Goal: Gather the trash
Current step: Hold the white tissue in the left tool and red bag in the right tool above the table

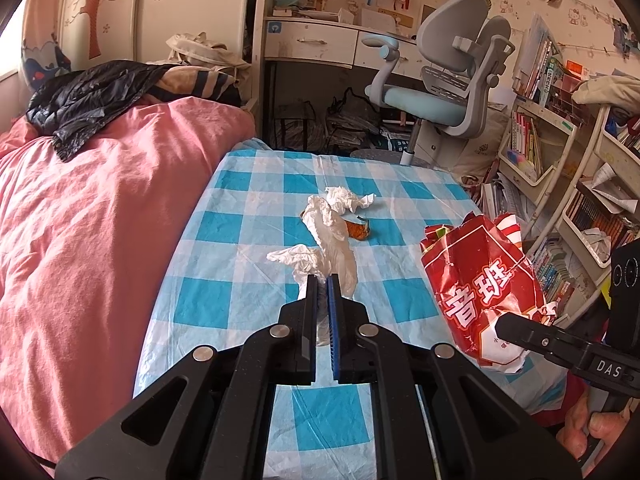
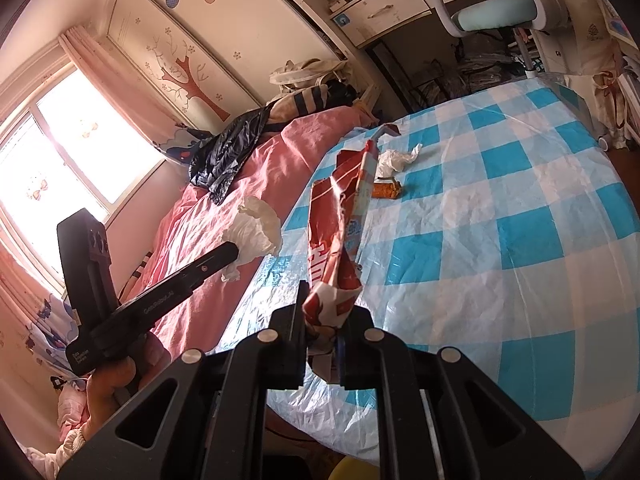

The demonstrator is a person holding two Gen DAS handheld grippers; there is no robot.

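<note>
Up from the right gripper [image 2: 322, 320] stands a red snack bag [image 2: 340, 216], long axis running away over the checked bench [image 2: 520, 240]; its jaws clench the bag's lower end; the left gripper [image 1: 322, 292], angled down, pinches a white tissue [image 1: 332, 248] (crumpled, trailing forward); another tissue [image 1: 348, 198] and an orange wrapper [image 1: 358, 229] lie beyond.

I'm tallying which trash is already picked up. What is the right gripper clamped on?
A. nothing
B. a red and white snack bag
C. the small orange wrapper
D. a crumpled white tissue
B: the right gripper is shut on the lower end of the red and white snack bag, holding it up above the blue checked tablecloth.
</note>
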